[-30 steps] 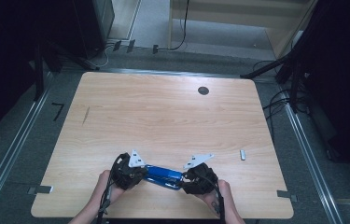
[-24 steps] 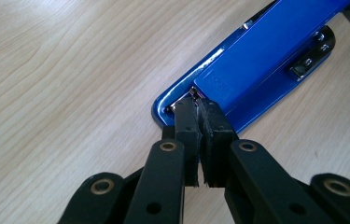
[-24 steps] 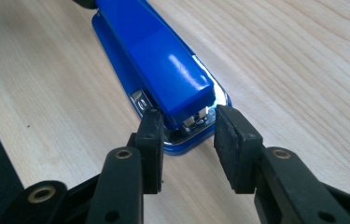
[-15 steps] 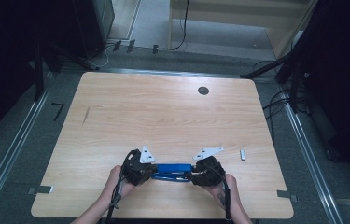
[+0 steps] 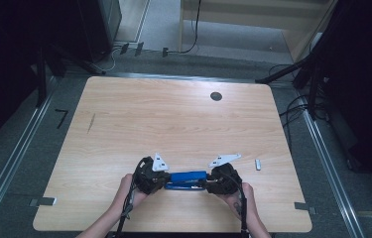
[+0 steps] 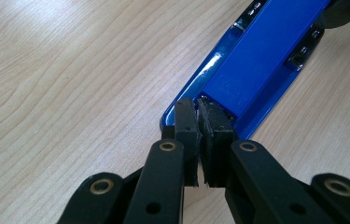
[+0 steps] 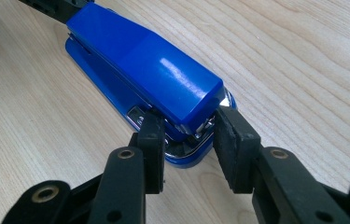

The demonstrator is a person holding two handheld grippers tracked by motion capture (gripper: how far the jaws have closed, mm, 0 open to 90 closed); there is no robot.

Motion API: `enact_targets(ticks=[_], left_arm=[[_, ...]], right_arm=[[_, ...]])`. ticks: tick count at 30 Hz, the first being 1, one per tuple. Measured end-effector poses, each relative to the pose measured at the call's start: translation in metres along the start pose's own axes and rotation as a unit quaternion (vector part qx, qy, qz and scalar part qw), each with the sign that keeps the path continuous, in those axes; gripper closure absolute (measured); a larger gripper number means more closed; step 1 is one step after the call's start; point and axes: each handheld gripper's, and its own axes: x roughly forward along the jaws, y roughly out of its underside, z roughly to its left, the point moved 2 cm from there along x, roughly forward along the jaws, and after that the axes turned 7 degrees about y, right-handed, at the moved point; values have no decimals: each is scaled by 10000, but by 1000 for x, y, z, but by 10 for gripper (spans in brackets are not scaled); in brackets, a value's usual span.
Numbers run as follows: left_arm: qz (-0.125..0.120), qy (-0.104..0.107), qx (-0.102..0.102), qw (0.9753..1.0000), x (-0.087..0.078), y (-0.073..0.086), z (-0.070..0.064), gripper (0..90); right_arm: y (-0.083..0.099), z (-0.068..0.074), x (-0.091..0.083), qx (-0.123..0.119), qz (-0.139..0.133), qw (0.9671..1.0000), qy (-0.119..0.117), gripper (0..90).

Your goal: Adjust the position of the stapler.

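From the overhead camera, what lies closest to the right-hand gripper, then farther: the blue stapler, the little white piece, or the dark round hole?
From the right gripper:
1. Blue stapler, between its jaws, to its left.
2. Small white piece, near the table's right edge.
3. Dark round hole, at the far side.

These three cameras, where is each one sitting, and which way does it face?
High view: above the table's near side, facing forward and down; both hands, left claw and right claw at a blue stapler.
Left gripper view: rides the left claw, looking along its jaws, nearly shut at one stapler end.
Right gripper view: rides the right claw, jaws around the stapler's other end.
All three views share the stapler and the table.
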Motion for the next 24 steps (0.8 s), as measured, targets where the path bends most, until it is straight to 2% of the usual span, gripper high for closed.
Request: enact_targets(ticks=[3,4,5,6,7,9,11,12,15,16,17,18,19,20,24], left_arm=[[12,-11,22,10000,-1,0,1,863],[21,-15,25,10000,-1,0,2,801],[23,-6,8,10000,-2,0,2,801],[-2,-17,5,10000,-4,0,4,764],[-15,-21,12,10000,-5,-1,5,644],[-107,-7,1,9999,-8,-3,7,612],[-140,-63,19,9999,-9,-5,6,452],[-150,-61,57,9999,-9,-5,5,452],[-150,-53,163,9997,-9,-7,3,323],[-155,-34,163,9997,-9,-7,3,323],[-156,-50,185,9997,-9,-7,3,276],[-161,-92,203,9996,-9,-8,3,276],[-194,-54,163,9997,-8,-10,3,235],[-194,-54,163,9997,-8,-10,3,220],[-253,-36,191,9995,-8,-15,2,186]], right_arm=[[0,0,0,7,24,10000,-14,662],[0,0,0,13,33,10000,-11,663],[0,0,0,13,33,10000,-11,663],[0,-1,0,14,28,10000,-2,663],[0,0,-2,46,32,10000,21,648],[0,0,-2,34,40,10000,35,642],[0,-2,-4,22,16,10000,71,618],[0,-2,-4,22,16,10000,71,618],[1,-4,-5,33,27,9999,94,592],[1,-5,-6,19,51,9999,139,575],[1,-5,-8,82,71,9998,176,512],[1,-5,-8,82,71,9998,176,512],[1,-6,-9,96,101,9996,254,404],[1,-6,-9,96,101,9996,254,404],[2,-6,-11,86,132,9994,318,258]])
